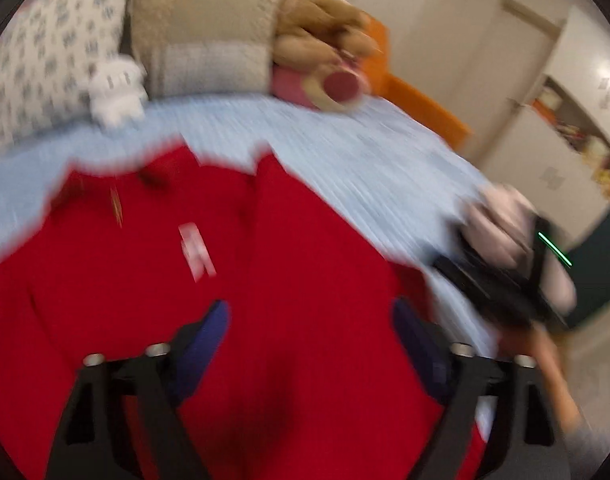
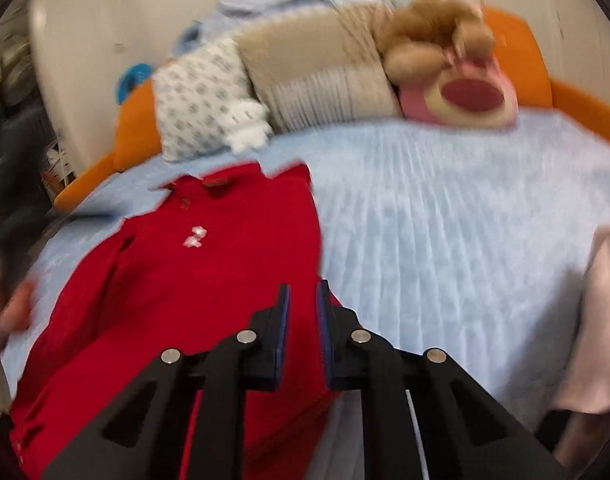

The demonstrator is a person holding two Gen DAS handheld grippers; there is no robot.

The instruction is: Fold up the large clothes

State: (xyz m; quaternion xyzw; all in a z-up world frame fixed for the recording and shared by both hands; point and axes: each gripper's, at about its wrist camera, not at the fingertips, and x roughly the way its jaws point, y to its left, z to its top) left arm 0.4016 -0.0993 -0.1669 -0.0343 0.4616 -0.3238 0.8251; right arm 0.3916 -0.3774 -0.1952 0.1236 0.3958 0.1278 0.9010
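Observation:
A red collared shirt (image 1: 265, 260) with a small white chest logo lies flat on the light blue bedspread (image 1: 365, 152), its right side folded inward. My left gripper (image 1: 311, 316) is open and empty, held just above the shirt's middle. My right gripper (image 2: 303, 296) has its jaws nearly closed with a narrow gap, empty, above the shirt's (image 2: 209, 280) folded right edge. The right gripper also shows at the right of the left wrist view (image 1: 505, 280). Both views are motion-blurred.
Pillows (image 2: 201, 96), a beige cushion (image 2: 321, 76) and a pink-and-brown plush bear (image 2: 457, 80) line the orange headboard (image 2: 525, 52). A pale pink garment (image 2: 601, 320) lies at the bed's right edge. White closet doors (image 1: 485, 60) stand beyond the bed.

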